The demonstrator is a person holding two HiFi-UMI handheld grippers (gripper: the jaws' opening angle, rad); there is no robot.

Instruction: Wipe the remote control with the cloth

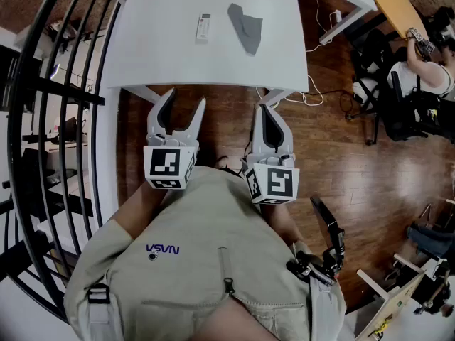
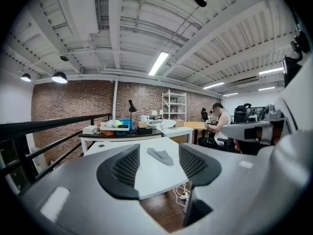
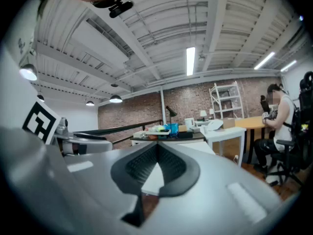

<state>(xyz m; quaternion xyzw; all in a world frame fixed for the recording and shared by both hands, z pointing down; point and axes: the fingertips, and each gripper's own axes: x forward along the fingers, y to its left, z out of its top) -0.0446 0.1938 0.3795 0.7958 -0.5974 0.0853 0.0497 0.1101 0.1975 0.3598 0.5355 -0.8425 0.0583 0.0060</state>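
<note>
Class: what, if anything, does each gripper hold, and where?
Nothing. Left gripper open and empty, right gripper shut on nothing; cloth and remote control lie untouched on the table.

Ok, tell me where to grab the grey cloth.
Probably pinch the cloth at its rumpled middle, where folds rise off the table. In the head view, come from above on its right side, since the remote control lies to its left.

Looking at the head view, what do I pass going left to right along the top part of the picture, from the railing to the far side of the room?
black railing → remote control → cloth → seated person
</note>
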